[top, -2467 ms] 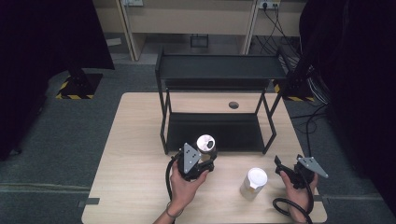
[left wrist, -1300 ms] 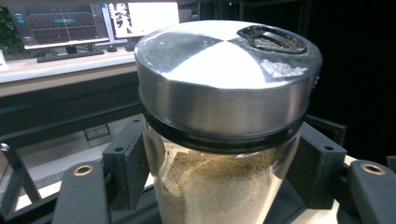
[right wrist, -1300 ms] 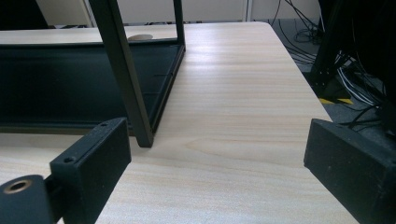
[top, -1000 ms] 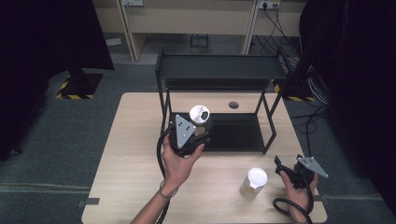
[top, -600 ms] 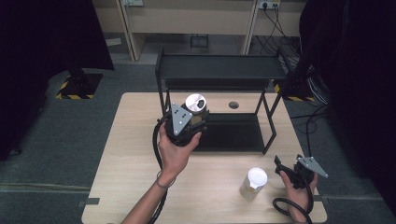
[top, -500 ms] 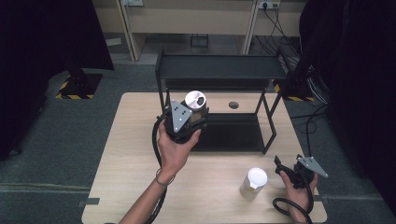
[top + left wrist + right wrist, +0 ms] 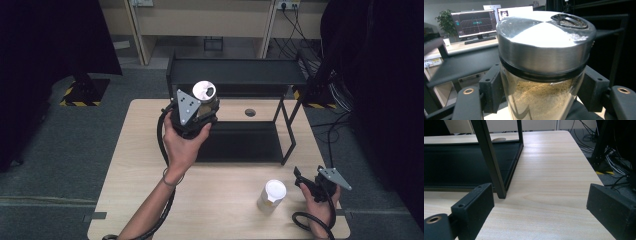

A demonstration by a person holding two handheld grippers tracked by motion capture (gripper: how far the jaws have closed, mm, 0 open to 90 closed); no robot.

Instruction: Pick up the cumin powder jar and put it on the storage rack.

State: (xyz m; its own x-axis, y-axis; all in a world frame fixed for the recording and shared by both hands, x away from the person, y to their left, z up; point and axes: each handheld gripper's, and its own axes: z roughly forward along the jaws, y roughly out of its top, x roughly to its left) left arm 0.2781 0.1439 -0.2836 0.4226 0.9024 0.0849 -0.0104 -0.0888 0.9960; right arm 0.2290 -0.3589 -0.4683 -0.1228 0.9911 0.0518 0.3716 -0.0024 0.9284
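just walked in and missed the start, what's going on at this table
A person works with a gripper in each hand. The left gripper is shut on a glass jar with a metal lid and a tan powder inside, held up in front of the black two-tier shelf. The right gripper rests open near the table's right edge, holding nothing. A second, white-lidded jar stands on the table beside it.

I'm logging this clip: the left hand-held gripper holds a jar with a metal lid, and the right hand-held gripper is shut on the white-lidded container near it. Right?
Not quite. The left hand-held gripper does hold the metal-lidded jar. But the right hand-held gripper is open with nothing between its jaws, as the right gripper view shows; in the high view the white-lidded container stands on the table apart from it.
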